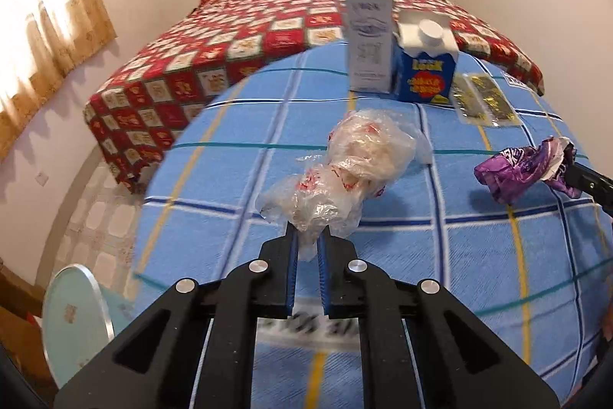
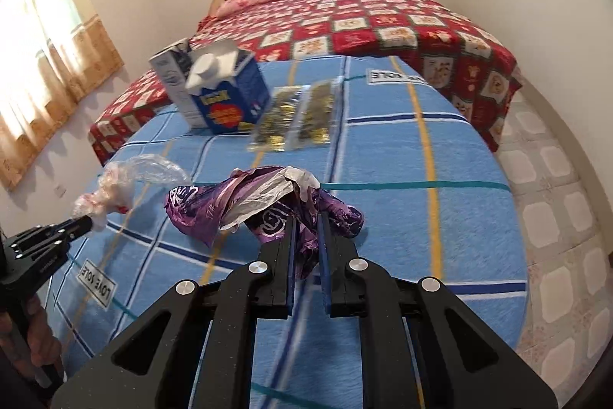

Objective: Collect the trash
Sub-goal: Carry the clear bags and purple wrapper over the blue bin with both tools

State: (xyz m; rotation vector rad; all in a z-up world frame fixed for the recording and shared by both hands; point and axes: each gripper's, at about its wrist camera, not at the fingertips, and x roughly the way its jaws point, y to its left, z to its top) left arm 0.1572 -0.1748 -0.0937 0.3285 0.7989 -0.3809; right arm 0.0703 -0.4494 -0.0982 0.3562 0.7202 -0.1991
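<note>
A crumpled clear plastic bag [image 1: 345, 171] with red print lies over the blue checked cloth [image 1: 421, 255], and my left gripper [image 1: 307, 236] is shut on its near end. The same bag [image 2: 115, 190] shows at the left of the right wrist view, pinched by the left gripper [image 2: 86, 225]. My right gripper [image 2: 306, 229] is shut on a crumpled purple wrapper [image 2: 268, 209] with a white inside. In the left wrist view that purple wrapper [image 1: 521, 171] hangs at the right edge from the right gripper's fingers [image 1: 586, 179].
A blue carton with a white cap [image 1: 427, 71] and a tall white carton [image 1: 369, 45] stand at the cloth's far side, with gold-printed sachets [image 1: 482, 98] beside them. Behind is a bed with a red patterned cover [image 1: 230, 37]. A pale round stool [image 1: 76, 317] stands low left. Tiled floor [image 2: 555, 217] lies right.
</note>
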